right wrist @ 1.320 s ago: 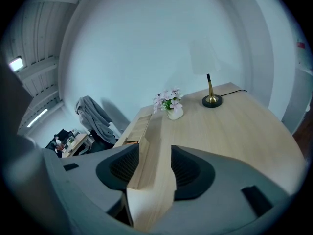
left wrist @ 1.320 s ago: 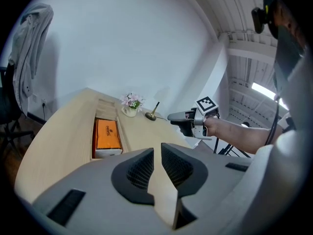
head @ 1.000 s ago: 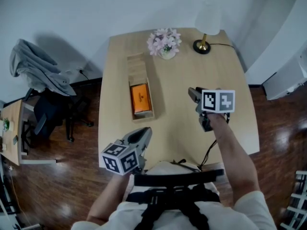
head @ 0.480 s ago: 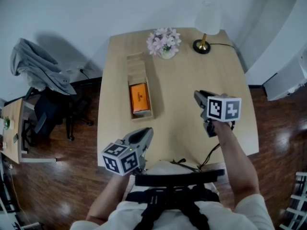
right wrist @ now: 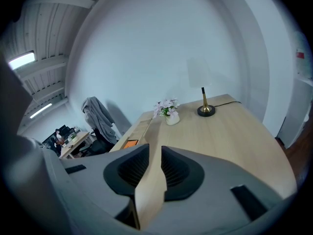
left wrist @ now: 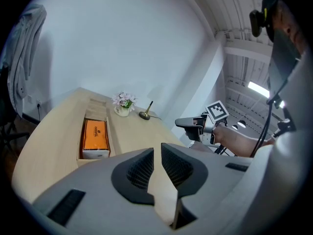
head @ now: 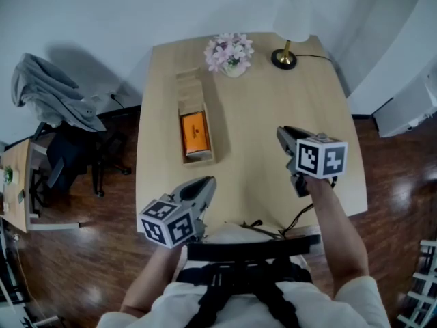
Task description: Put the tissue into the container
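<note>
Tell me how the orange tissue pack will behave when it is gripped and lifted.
The orange tissue pack looks like a soft packet, probably light and easily dented. Flat and boxy, it should not roll. It fills the width of the wooden tray, so it may rub the walls.

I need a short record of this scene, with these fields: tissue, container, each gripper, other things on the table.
tissue: orange pack, lying inside the container, at its near end
container: long wooden tray on the table
left gripper: jaws slightly apart, nothing between them, above the table's near edge
right gripper: jaws have just been closing, narrow gap left, nothing between them
others: flower pot and lamp at the far edge
</note>
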`<state>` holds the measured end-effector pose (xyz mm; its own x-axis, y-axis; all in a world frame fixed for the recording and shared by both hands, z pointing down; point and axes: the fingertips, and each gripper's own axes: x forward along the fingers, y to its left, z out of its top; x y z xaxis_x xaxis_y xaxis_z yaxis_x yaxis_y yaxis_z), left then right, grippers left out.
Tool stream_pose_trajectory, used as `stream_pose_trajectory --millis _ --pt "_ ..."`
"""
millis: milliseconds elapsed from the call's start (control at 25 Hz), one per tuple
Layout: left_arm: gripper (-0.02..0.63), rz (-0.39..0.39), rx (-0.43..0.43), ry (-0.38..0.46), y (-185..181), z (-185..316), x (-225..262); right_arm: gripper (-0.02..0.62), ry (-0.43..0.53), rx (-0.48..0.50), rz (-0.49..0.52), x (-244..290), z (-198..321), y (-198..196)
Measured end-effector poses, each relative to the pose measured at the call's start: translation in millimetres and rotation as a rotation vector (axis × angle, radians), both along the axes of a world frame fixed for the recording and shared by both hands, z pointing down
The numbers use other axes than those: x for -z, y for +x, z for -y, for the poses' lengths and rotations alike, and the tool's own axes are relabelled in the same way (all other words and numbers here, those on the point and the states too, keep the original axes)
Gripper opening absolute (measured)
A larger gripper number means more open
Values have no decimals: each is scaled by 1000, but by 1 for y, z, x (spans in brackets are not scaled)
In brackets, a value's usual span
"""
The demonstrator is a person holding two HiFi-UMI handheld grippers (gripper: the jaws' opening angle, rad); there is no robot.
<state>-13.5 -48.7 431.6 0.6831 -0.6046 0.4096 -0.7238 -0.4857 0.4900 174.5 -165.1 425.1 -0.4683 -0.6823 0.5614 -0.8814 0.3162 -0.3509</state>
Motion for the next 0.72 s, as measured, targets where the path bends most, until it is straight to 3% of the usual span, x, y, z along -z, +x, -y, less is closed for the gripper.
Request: stream_pose_trajectory --millis 200,720 --pt "41 -7 -13 -6 1 -4 -1 61 15 1 -26 -4 -19 6" --pt "41 -35 -54 -4 -1 -17 10 60 -20 -44 51 -12 -74 16"
